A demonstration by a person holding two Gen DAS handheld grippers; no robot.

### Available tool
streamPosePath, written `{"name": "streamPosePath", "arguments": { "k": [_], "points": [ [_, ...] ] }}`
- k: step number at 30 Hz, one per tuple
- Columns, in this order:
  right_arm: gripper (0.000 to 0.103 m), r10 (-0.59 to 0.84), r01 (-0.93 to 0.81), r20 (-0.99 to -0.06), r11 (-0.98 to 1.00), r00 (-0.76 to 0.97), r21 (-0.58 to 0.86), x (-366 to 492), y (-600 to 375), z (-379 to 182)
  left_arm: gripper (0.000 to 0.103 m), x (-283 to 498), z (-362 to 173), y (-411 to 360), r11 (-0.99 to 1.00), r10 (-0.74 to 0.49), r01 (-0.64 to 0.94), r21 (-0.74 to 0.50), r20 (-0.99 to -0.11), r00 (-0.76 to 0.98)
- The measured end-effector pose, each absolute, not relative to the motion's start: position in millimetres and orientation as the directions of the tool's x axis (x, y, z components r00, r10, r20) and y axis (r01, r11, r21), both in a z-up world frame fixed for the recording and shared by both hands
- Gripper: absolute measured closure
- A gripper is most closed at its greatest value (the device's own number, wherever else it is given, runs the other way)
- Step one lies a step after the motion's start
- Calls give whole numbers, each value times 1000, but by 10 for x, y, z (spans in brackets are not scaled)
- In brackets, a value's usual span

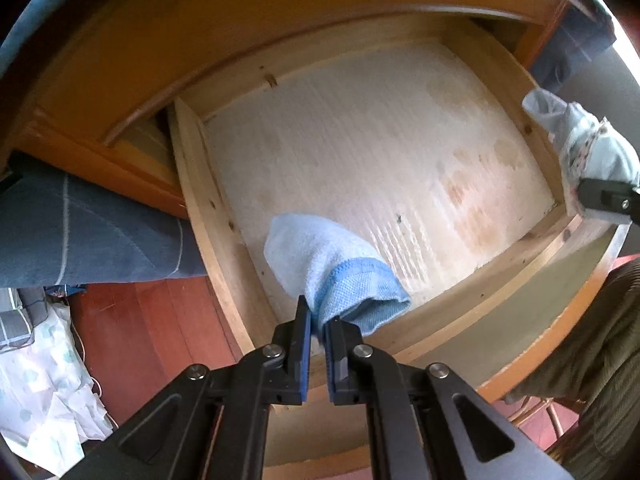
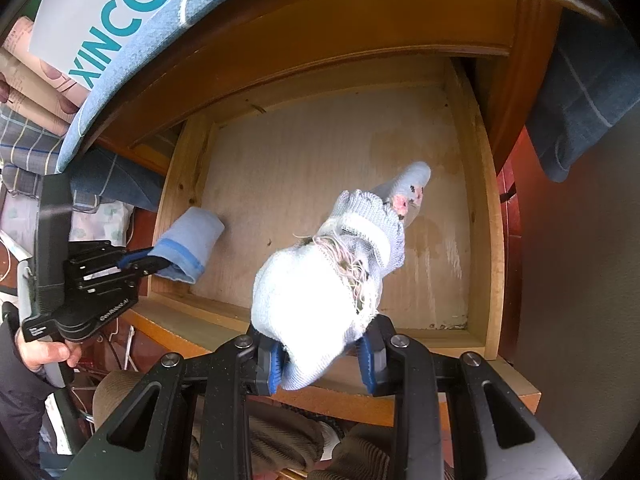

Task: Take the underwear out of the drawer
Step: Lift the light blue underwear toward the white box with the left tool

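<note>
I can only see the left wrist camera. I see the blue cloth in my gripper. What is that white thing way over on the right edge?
Observer: It is a pale bundle of underwear with pink spots, and the right gripper is shut on it.
Operator: Is anything left in the drawer?
Observer: From the right view the drawer floor is bare wood all the way to its near right corner.
Operator: Is my blue cloth out yet?
Observer: The blue cloth hangs from the left gripper over the drawer's near left corner; its far end looks close to the floor, though I cannot tell if it touches.
Operator: Who holds my gripper?
Observer: A hand grips its handle.
</note>
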State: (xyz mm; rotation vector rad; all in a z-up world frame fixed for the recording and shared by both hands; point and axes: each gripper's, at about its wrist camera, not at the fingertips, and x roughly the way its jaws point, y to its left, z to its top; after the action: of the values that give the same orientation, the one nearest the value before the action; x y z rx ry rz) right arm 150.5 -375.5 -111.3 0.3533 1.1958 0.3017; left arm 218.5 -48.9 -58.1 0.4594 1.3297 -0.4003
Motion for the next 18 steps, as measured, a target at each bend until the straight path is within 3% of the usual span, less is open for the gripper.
{"name": "streamPosePath", "arguments": {
  "k": [18],
  "points": [
    [74, 404, -40, -851, 909, 335, 415, 1497, -3748, -1108, 98, 1892, -37, -349, 898, -24, 423, 116, -950, 312]
  ]
}}
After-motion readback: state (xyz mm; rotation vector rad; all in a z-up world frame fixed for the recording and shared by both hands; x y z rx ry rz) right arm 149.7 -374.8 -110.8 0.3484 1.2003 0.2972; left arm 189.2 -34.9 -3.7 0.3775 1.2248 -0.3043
